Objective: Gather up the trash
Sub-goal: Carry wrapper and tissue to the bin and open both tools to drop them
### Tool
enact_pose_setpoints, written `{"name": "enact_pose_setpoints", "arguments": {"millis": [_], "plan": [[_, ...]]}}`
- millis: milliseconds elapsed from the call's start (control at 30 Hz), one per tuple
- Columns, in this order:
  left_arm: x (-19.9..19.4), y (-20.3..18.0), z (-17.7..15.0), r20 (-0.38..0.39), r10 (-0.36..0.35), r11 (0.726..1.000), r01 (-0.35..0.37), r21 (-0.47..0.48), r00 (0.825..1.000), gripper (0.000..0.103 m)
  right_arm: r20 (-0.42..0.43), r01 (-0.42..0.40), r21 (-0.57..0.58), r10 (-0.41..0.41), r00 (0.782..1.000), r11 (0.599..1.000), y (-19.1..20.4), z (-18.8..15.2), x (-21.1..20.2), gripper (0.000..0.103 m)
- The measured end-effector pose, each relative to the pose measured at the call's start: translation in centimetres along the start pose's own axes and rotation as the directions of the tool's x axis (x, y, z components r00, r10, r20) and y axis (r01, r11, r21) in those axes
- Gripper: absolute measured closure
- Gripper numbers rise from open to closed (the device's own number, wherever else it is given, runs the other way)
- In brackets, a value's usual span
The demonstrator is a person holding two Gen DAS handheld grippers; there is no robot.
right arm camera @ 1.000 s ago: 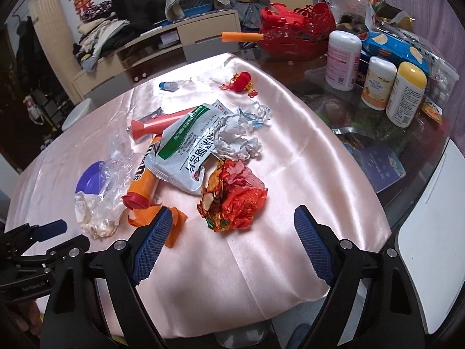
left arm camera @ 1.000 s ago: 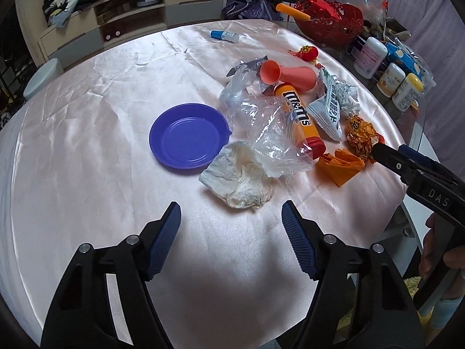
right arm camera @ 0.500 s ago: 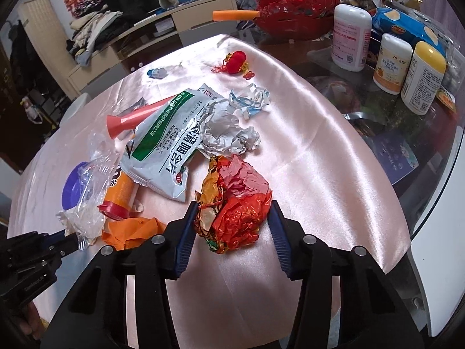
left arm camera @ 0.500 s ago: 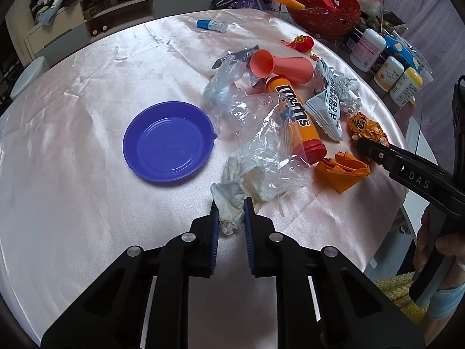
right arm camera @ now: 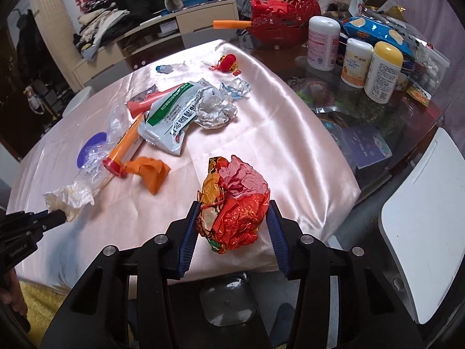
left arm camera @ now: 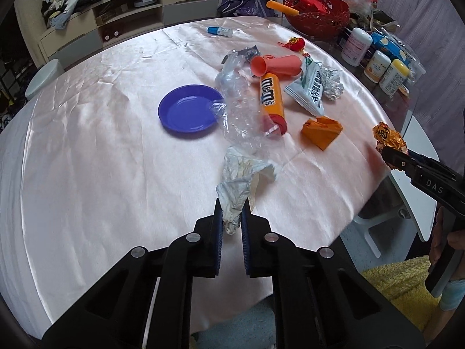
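My left gripper (left arm camera: 231, 207) is closing its jaws on a crumpled white tissue (left arm camera: 241, 174), and the pads pinch its near end above the pink tablecloth (left arm camera: 87, 145). A clear plastic bag (left arm camera: 241, 110) trails from the tissue's far end. My right gripper (right arm camera: 234, 208) is shut on a crumpled red and orange foil wrapper (right arm camera: 235, 197) near the table's front edge. Left lying on the cloth are an M&M's tube (left arm camera: 270, 99), an orange scrap (left arm camera: 321, 129), a green and white packet (left arm camera: 309, 87), a silver foil ball (left arm camera: 331, 83) and a pink cone (left arm camera: 276, 65).
A blue plate (left arm camera: 189, 112) sits mid-table beside the bag. A red basket (left arm camera: 319, 17) and several bottles (right arm camera: 383, 72) crowd the glass at the far right. A white chair (right arm camera: 421, 218) stands off the right edge, and a hand (left arm camera: 453, 238) holds the right gripper.
Both grippers went from wide open to closed, the left on the tissue and the right on the foil wrapper. Both then drew back toward the table's near edge with their loads.
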State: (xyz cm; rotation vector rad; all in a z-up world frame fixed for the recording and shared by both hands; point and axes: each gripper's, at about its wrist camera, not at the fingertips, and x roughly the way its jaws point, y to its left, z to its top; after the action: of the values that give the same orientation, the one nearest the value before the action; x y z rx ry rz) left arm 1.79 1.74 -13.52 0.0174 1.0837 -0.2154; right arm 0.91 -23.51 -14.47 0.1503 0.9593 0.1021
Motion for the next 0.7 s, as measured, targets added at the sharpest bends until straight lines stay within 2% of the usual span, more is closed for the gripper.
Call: {"name": "enact_pose_setpoints", "arguments": {"millis": [233, 500, 700], "plan": [[-0.7, -0.5, -4.1, -0.048, -0.056, 0.998, 0.055, -0.021, 0.997, 0.093, -0.020, -0.028, -0.006, 0.028, 0.999, 1.000, 0.3, -4.5, -2.2, 0.056], [-0.6, -4.2, -8.2, -0.090, -0.127, 0.991, 0.129, 0.020, 0.988, 0.093, -0.074, -0.064, -0.010, 0.063, 0.995, 0.998, 1.1, -8.8, -1.9, 0.056], [2.8, -7.2, -10.6, -0.165, -0.124, 0.987, 0.139, 0.082, 0.978, 0.093, -0.099, -0.059, -0.031, 0.056, 0.994, 0.998, 1.8, -10.4, -1.4, 0.056]]}}
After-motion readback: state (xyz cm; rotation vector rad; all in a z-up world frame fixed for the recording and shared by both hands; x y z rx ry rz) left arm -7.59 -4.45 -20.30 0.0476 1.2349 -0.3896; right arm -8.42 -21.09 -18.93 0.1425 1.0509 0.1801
